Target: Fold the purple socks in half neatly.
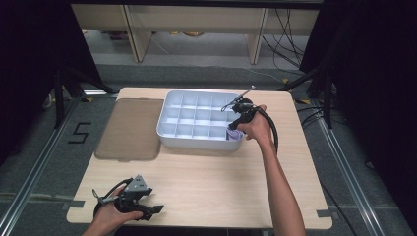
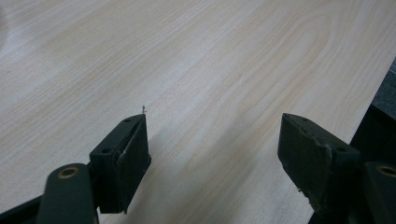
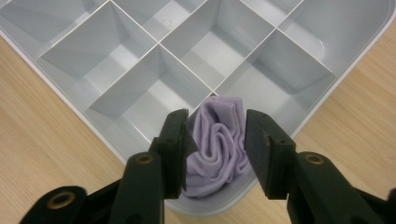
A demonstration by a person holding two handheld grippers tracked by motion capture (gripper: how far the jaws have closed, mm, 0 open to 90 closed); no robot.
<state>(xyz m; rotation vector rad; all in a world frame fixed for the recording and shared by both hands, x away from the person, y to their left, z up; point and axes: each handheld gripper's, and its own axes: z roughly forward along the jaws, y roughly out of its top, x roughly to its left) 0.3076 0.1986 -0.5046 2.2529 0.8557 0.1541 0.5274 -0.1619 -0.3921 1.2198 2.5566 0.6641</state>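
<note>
A brown lid [image 1: 130, 129] lies flat on the bench [image 1: 206, 182], well ahead of the left claw [image 1: 156, 210].

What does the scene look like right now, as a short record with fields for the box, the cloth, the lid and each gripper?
surface: pale wooden table
divided box: white, many compartments, at the table's far middle
cloth: crumpled lilac cloth in the box's near right corner compartment
flat panel: smoky translucent lid lying left of the box
right gripper: over that corner compartment, jaws on either side of the cloth; grip cannot be confirmed
left gripper: open, holding nothing, low over bare table at the near left edge
</note>
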